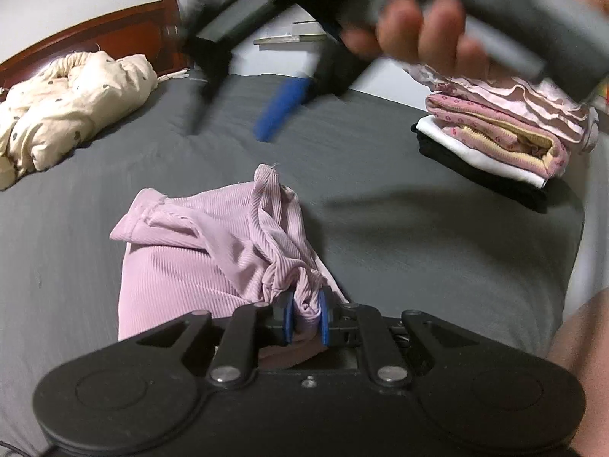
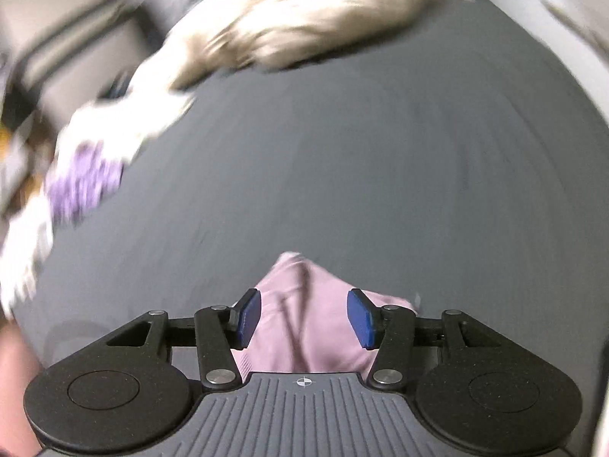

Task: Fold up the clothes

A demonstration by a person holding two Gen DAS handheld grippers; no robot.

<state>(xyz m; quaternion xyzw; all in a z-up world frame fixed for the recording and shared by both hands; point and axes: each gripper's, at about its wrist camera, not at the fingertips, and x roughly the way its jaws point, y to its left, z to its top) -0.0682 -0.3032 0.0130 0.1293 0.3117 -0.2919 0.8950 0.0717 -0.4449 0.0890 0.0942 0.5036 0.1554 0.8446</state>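
The left gripper (image 1: pixel 305 318) has its two blue pads drawn almost together, pinching a bunched fold of the ribbed lilac-pink knit garment (image 1: pixel 198 262). The cloth fills the narrow gap between the pads and spreads forward and to the left of them across the dark grey bed sheet (image 1: pixel 399 175), with a thin strap or hem standing up at its far edge. The garment lies crumpled rather than flat, its layers gathered toward the pinch.

Ahead of the left gripper and above it, the right gripper (image 1: pixel 232 122) crosses the view, badly blurred; one blue finger and one dark finger show apart from each other, and a person's hand (image 1: pixel 415 34) is wrapped around its grey handle. In its own camera, the right gripper (image 2: pixel 305 318) stands wide open, its blue pads (image 2: pixel 247 318) well apart and holding nothing. The same lilac-pink garment (image 2: pixel 308 327) lies below and between them, and whether either pad touches the cloth cannot be told. This view is smeared.

Forward and to the right of the left gripper sits a stack of folded clothes (image 1: pixel 506 133): pale pink ruffled fabric on top, a pink patterned piece with a yellow trim, then white and black layers beneath. Forward and to the left lies a cream spotted padded jacket (image 1: pixel 64 110), rumpled, near the reddish-brown wooden headboard (image 1: pixel 114 34).
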